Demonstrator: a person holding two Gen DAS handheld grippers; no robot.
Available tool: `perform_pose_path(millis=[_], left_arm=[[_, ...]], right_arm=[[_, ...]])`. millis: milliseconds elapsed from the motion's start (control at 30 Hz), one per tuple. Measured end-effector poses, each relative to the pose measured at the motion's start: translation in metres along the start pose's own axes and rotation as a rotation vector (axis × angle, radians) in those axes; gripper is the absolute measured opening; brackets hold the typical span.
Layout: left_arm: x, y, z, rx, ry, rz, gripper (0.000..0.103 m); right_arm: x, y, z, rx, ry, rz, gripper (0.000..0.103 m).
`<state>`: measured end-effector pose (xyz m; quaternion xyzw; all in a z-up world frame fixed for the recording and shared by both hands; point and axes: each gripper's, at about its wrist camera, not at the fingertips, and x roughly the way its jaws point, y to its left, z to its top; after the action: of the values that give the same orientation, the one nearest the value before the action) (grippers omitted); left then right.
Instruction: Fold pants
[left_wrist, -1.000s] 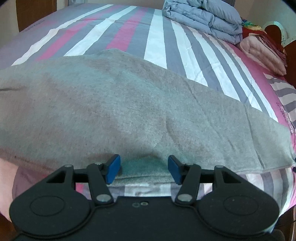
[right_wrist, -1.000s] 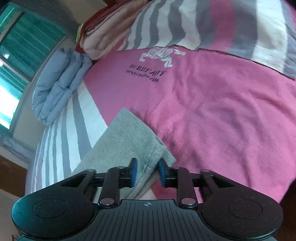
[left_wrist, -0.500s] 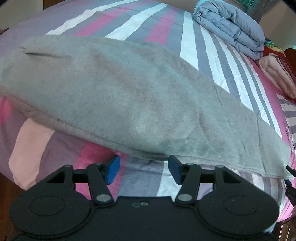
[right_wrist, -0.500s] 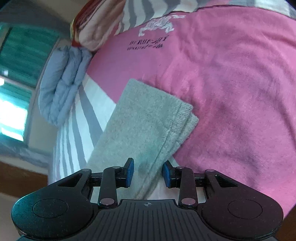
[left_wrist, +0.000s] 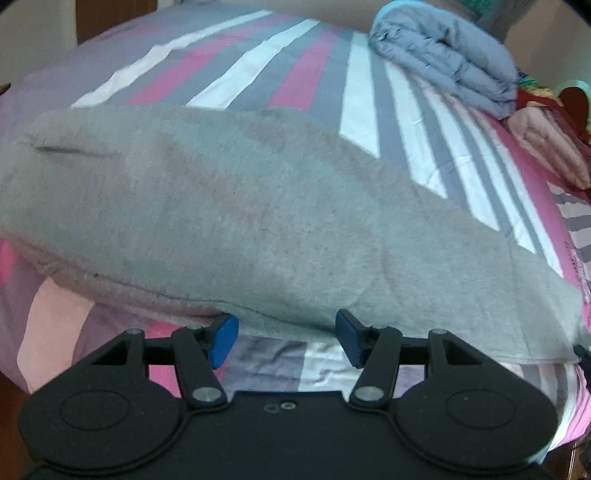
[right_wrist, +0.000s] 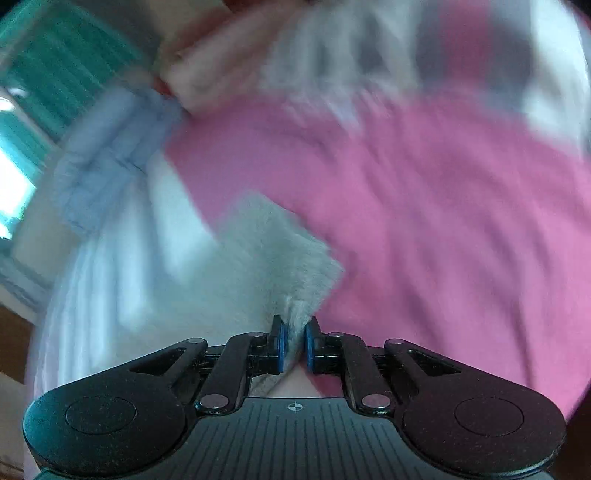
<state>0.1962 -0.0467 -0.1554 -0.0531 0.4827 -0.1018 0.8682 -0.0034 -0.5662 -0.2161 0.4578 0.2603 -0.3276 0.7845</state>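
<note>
The grey pants (left_wrist: 236, 221) lie flat across the striped bed, stretched from the left to the right edge of the left wrist view. My left gripper (left_wrist: 282, 341) is open and empty, its blue pads at the near edge of the fabric around the middle of its length. In the blurred right wrist view my right gripper (right_wrist: 293, 349) is shut on the hem end of the pants (right_wrist: 273, 258), with a ridge of grey cloth pinched between the pads.
A folded blue-grey quilt (left_wrist: 447, 55) lies at the back right of the bed, with pink folded bedding (left_wrist: 546, 144) beside it. The bed sheet (left_wrist: 280, 66) is striped pink, grey and white. A teal curtain and window (right_wrist: 44, 92) stand beyond the bed.
My right gripper opened half a second ago and has now shut again on the hem, moving fast. My left gripper pulled back from the pants and has come back to their near edge.
</note>
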Motion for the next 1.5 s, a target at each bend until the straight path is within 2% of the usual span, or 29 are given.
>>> perform_pose_path(millis=[100, 133, 167, 200, 233, 367, 500, 533, 567, 600, 767, 867, 1000, 1133, 1333, 1400, 1500], left_arm=[[-0.007, -0.007, 0.004, 0.015, -0.017, -0.017, 0.049], [-0.007, -0.008, 0.006, 0.009, -0.018, -0.027, 0.049], [-0.008, -0.011, 0.007, 0.005, -0.021, -0.035, 0.049], [-0.008, -0.013, 0.009, 0.007, -0.029, -0.04, 0.049], [-0.009, -0.016, 0.01, 0.014, -0.036, -0.04, 0.049], [-0.017, -0.029, 0.012, 0.051, -0.05, -0.079, 0.05], [-0.012, -0.041, 0.012, 0.076, -0.051, -0.08, 0.05], [-0.009, -0.044, 0.013, 0.076, -0.045, -0.082, 0.05], [-0.008, -0.046, 0.013, 0.075, -0.042, -0.086, 0.05], [-0.01, -0.051, 0.012, 0.076, -0.044, -0.088, 0.05], [-0.018, -0.067, 0.014, 0.141, -0.075, -0.103, 0.05], [-0.009, -0.071, 0.02, 0.143, -0.075, -0.082, 0.05], [0.007, -0.072, 0.023, 0.149, -0.063, -0.05, 0.05], [0.024, -0.078, 0.02, 0.182, -0.059, -0.022, 0.05], [0.053, -0.08, 0.01, 0.201, 0.002, 0.0, 0.05], [0.058, -0.078, 0.006, 0.213, 0.0, 0.002, 0.05], [0.059, -0.078, 0.002, 0.232, -0.005, 0.006, 0.052]], right_arm=[[-0.004, 0.009, 0.002, 0.003, 0.018, 0.038, 0.014], [-0.006, 0.007, 0.006, 0.038, 0.031, 0.061, 0.029], [-0.008, 0.005, 0.009, 0.06, 0.032, 0.085, 0.056], [-0.01, 0.004, 0.011, 0.067, 0.028, 0.097, 0.068], [-0.012, 0.003, 0.011, 0.073, 0.019, 0.09, 0.075], [-0.014, -0.011, 0.004, 0.179, 0.031, 0.111, 0.075], [-0.01, -0.008, 0.008, 0.255, 0.07, 0.159, 0.074], [-0.009, -0.004, 0.009, 0.241, 0.071, 0.154, 0.056], [-0.007, 0.001, 0.009, 0.226, 0.078, 0.136, 0.025], [-0.003, 0.002, 0.009, 0.231, 0.089, 0.117, 0.015], [0.007, -0.001, 0.005, 0.238, 0.081, 0.109, 0.014], [0.014, -0.012, 0.004, 0.283, 0.092, 0.148, 0.013], [0.011, -0.016, 0.01, 0.311, 0.021, 0.13, 0.013], [0.02, -0.013, 0.006, 0.327, 0.082, 0.187, 0.014], [0.021, -0.015, 0.008, 0.37, 0.101, 0.225, 0.014], [0.02, -0.014, 0.012, 0.366, 0.091, 0.244, 0.014], [0.028, -0.016, 0.01, 0.371, 0.102, 0.228, 0.014]])
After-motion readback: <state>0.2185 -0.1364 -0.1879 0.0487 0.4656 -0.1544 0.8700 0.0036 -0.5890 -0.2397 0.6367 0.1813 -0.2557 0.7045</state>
